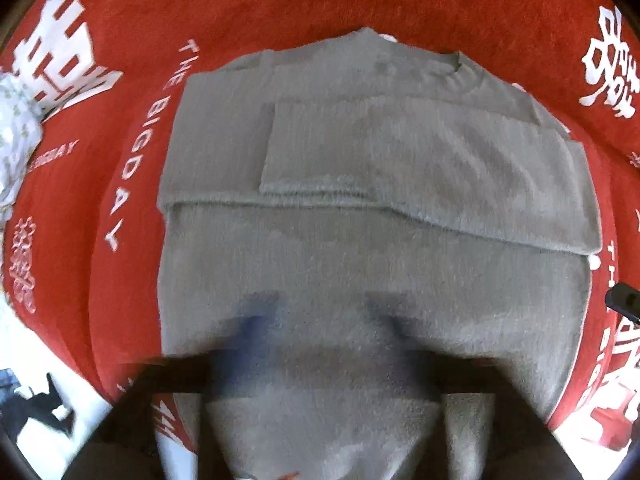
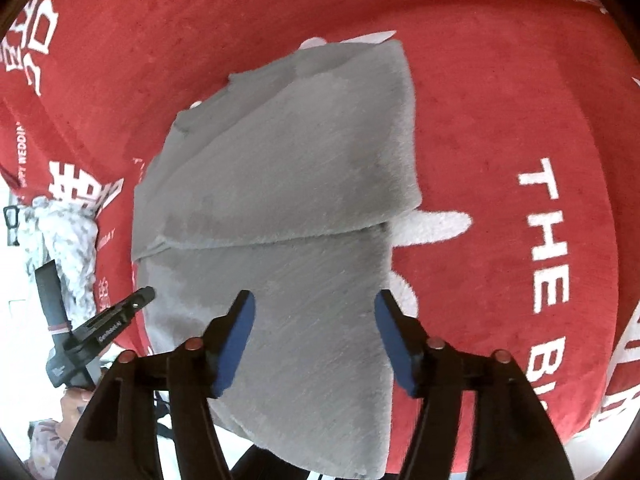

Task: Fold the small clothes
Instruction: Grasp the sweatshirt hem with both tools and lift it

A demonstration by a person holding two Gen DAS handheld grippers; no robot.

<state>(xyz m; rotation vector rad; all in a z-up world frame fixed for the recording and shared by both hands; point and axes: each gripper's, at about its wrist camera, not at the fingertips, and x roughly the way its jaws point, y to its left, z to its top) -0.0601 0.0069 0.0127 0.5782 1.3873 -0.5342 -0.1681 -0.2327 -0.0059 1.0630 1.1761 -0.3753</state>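
Note:
A grey knitted sweater [image 1: 360, 184] lies flat on the red cloth, sleeves folded across its chest. It also shows in the right wrist view [image 2: 288, 200]. My left gripper [image 1: 324, 320] hovers over the sweater's lower part with its blurred blue-padded fingers [image 1: 256, 320] spread apart and nothing between them. My right gripper [image 2: 314, 336] is open above the sweater's near hem, its blue pads [image 2: 236, 340] apart and empty. The left gripper [image 2: 116, 320] also shows at the left edge of the right wrist view, beside the sweater's left edge.
The red cloth [image 1: 280, 8] has white characters and the words "THE BIGDAY" [image 1: 132, 148]. A white patterned garment [image 1: 16, 136] lies crumpled at the far left; it also shows in the right wrist view [image 2: 68, 236]. The cloth's near edge drops off below the sweater.

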